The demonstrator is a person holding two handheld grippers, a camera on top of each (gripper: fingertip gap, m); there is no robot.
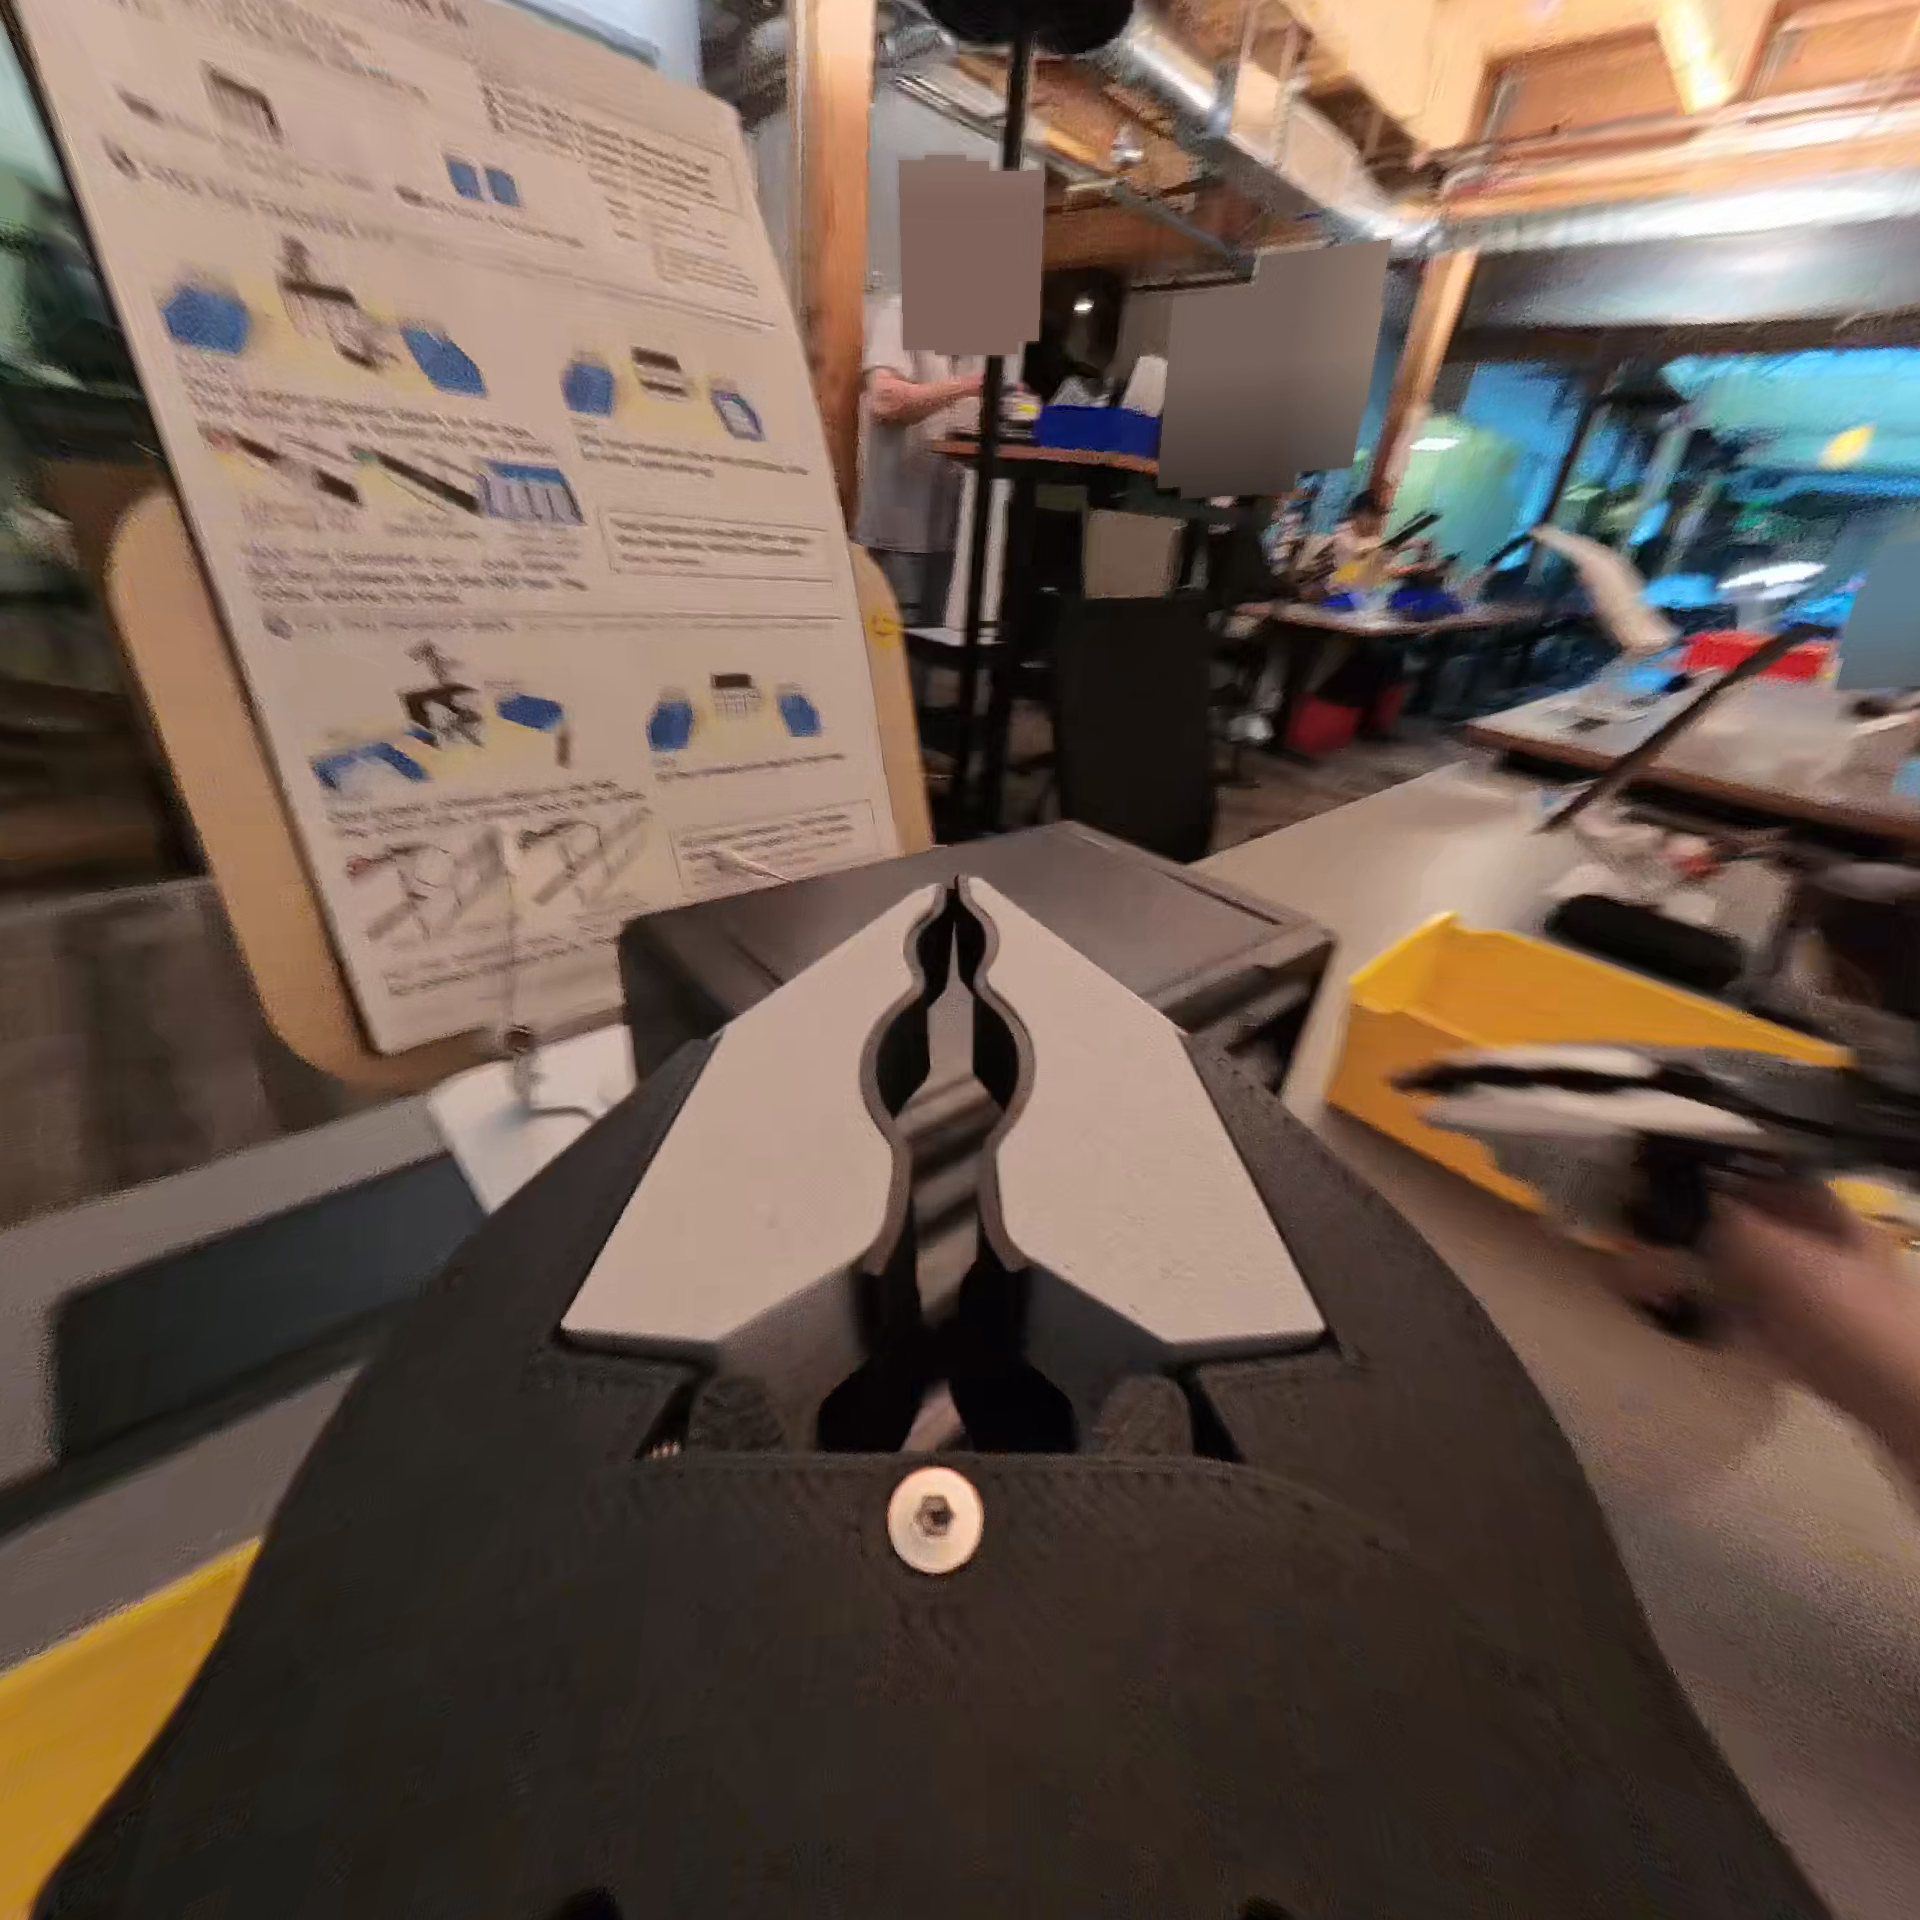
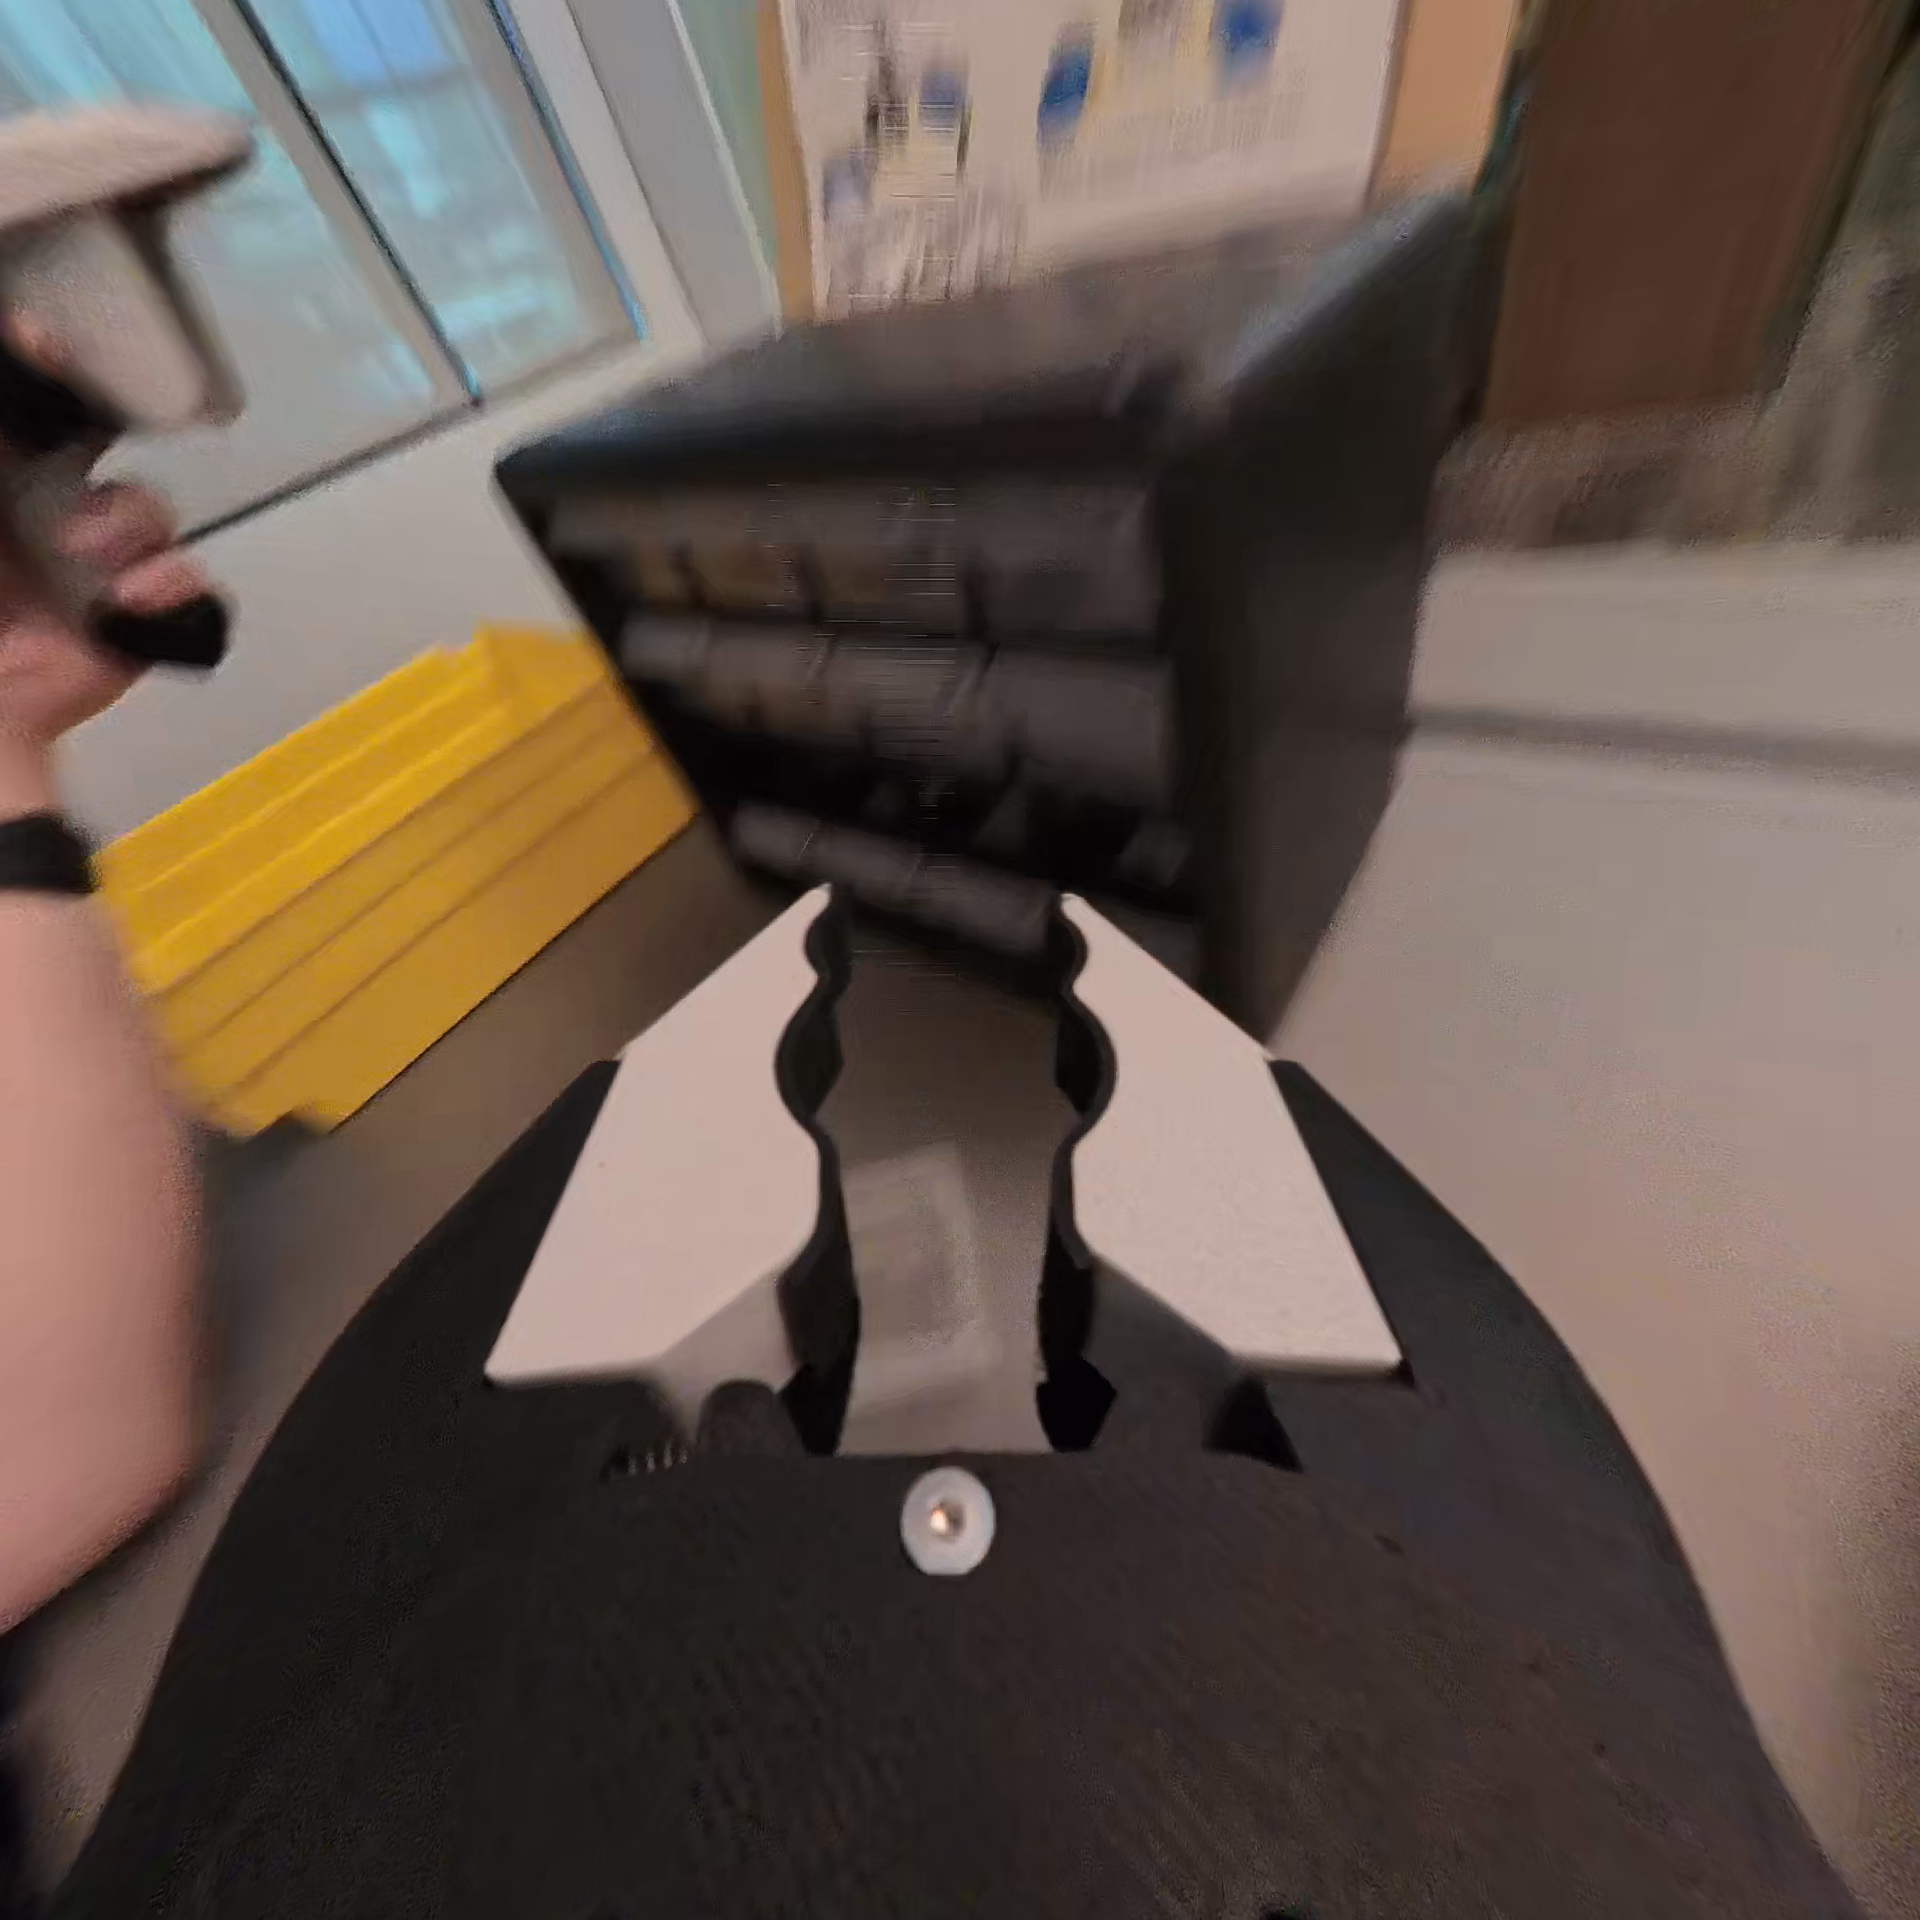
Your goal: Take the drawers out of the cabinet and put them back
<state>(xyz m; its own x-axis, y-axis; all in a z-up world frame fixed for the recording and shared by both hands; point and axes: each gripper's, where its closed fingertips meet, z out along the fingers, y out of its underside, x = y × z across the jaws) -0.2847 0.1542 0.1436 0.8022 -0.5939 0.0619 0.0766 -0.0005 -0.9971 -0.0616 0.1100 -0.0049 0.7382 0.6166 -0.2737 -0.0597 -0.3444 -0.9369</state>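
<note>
Black drawer cabinet (image 2: pixel 935 665) center frame, rigid light plastic (likely); pinch a drawer's front lip. Right gripper (image 2: pixel 945 914) wide, left gripper (image 1: pixel 956 883) closed empty.

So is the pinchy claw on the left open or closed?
Closed. In the left wrist view the left gripper has its two grey fingers meeting at the tips, with nothing between them, above the black cabinet.

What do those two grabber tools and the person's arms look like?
Each gripper, left and right, has a broad black textured plastic body with a pale washer and screw in the middle. Two light grey wedge fingers have wavy black inner edges. No cables show. The person's wrist bears a black band; no sleeves are visible.
</note>
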